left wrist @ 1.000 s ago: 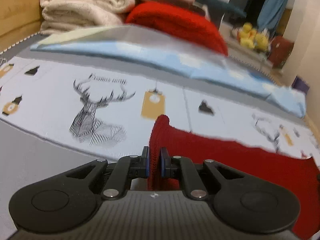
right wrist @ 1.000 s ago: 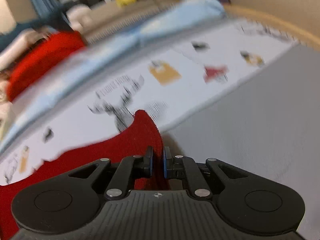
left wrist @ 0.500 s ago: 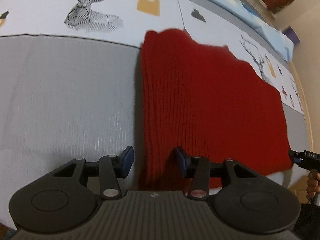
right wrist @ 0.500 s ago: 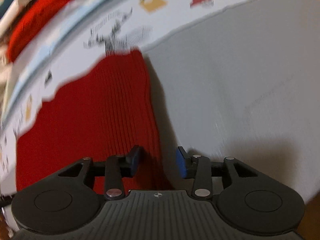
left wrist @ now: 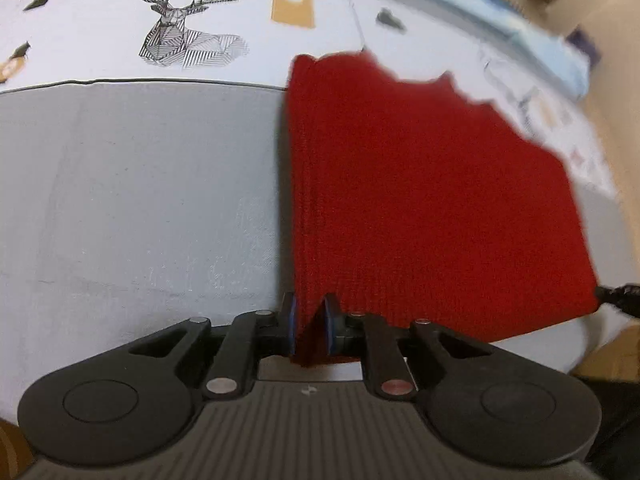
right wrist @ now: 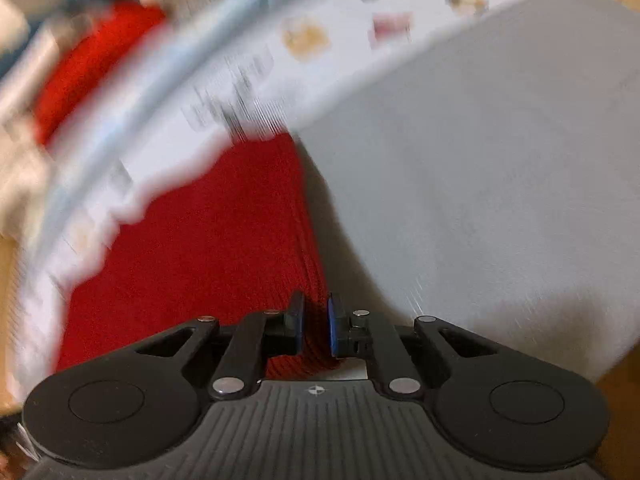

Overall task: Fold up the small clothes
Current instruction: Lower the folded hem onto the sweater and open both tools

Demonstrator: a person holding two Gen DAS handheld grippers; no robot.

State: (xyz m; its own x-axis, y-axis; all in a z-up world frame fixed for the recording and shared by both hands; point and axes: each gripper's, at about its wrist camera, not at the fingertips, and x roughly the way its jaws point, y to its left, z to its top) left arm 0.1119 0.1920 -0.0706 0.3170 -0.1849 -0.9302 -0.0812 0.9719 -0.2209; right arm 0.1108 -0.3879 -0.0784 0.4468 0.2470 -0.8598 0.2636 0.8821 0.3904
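Closing again after a brief release, both tools re-grip the red knit garment [left wrist: 420,184] (lying flat on the grey bed sheet [left wrist: 140,200]): left tool [left wrist: 309,326] and right tool [right wrist: 316,330] each pinch a near corner, readying the next fold.

Your right wrist view is smeared by motion: the printed sheet [right wrist: 248,80] beyond the red knit garment [right wrist: 208,248] is unreadable, and the red and cream shapes behind it stay unidentifiable. The garment's near hem is hidden under your right gripper [right wrist: 316,326] housing.
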